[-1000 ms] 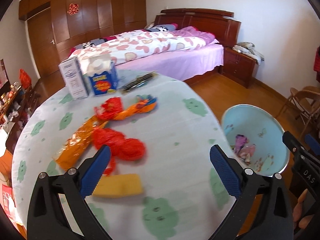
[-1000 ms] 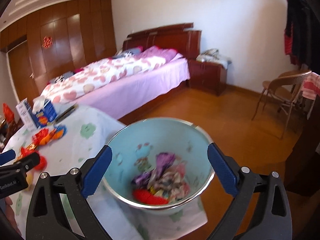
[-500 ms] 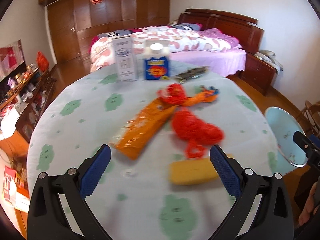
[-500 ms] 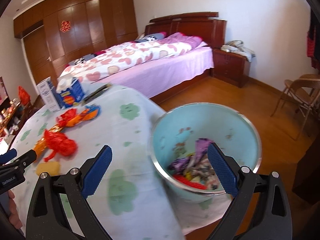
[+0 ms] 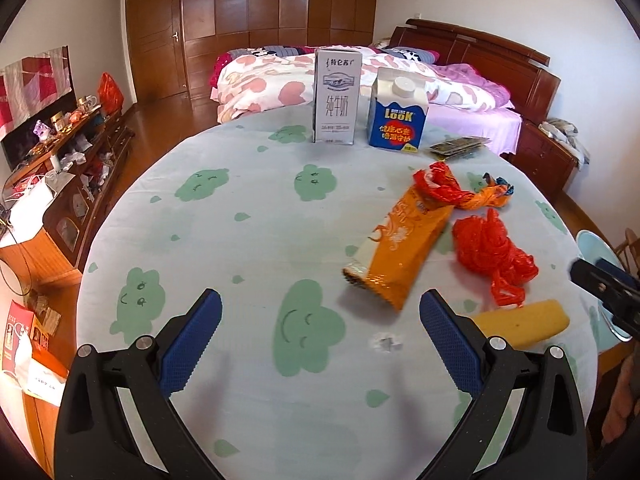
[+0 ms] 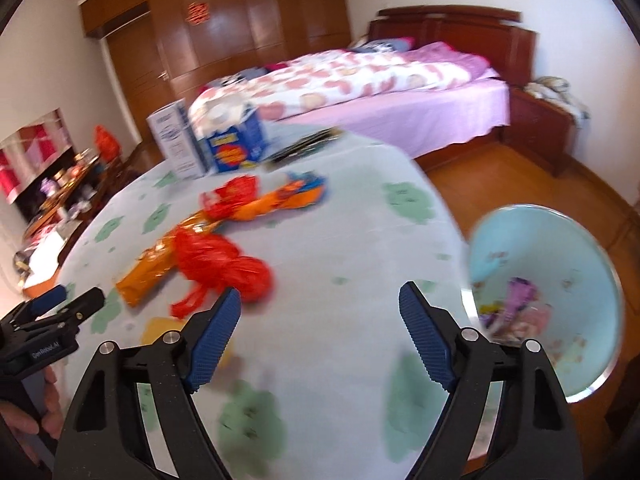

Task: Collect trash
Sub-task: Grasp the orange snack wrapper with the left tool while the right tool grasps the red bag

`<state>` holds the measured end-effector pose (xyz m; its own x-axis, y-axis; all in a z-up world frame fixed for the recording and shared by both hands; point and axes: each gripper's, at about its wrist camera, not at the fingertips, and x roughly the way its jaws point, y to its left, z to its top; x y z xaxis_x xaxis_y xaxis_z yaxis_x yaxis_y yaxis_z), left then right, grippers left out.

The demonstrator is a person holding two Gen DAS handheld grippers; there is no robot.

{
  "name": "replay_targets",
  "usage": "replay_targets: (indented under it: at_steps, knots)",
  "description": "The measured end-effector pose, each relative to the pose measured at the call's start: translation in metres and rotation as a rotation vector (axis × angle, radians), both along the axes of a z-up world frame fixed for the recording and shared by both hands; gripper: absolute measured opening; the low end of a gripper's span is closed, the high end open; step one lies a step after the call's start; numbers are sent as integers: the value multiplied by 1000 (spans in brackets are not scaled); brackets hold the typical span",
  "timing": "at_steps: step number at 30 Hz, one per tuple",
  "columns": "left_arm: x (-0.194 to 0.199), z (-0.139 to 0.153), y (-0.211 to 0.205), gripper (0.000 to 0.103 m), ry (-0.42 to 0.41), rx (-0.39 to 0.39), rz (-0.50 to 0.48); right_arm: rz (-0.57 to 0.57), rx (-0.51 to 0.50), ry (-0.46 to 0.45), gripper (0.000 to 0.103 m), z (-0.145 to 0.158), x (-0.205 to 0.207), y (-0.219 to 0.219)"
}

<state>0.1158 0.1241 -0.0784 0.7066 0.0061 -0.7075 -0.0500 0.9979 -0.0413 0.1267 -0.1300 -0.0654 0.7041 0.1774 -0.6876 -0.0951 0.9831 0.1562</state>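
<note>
On the round table (image 5: 248,240) lie an orange snack wrapper (image 5: 404,248), a crumpled red plastic bag (image 5: 492,256), a yellow sponge (image 5: 520,322) and a red and orange twisted wrapper (image 5: 460,194). My left gripper (image 5: 320,336) is open and empty above the table's near side, left of the trash. My right gripper (image 6: 320,332) is open and empty above the table, with the red bag (image 6: 224,264) ahead on its left. The light blue bin (image 6: 548,296) holds wrappers and stands on the floor at the right.
A white milk carton (image 5: 336,96) and a blue carton (image 5: 398,110) stand at the table's far edge beside a dark packet (image 5: 460,146). A bed (image 5: 360,76) lies behind. A cluttered cabinet (image 5: 68,160) is at the left.
Both grippers have swung left. The left view now centres on the table's left half. The right gripper has left the bin and now hangs over the table.
</note>
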Motion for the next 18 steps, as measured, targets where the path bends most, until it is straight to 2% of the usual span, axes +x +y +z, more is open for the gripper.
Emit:
replay_targets:
  at_steps: [4, 10, 11, 12, 13, 15, 18]
  knots:
    - [6, -3, 7, 97, 8, -13, -4, 102, -10, 34, 81, -6, 30, 33]
    - [16, -3, 9, 96, 0, -10, -34, 176, 9, 126, 80, -23, 63, 59]
    - [18, -3, 8, 96, -3, -12, -41, 180, 16, 140, 70, -26, 65, 59]
    - [20, -2, 7, 96, -5, -17, -56, 183, 23, 152, 44, -27, 67, 59]
    - [23, 0, 5, 96, -7, -23, -71, 184, 64, 163, 36, -28, 68, 55]
    - [30, 2, -1, 96, -10, -32, -97, 178, 84, 156, 31, -28, 68, 52]
    - [42, 3, -12, 96, -9, -24, -128, 135, 93, 84, 30, -15, 54, 37]
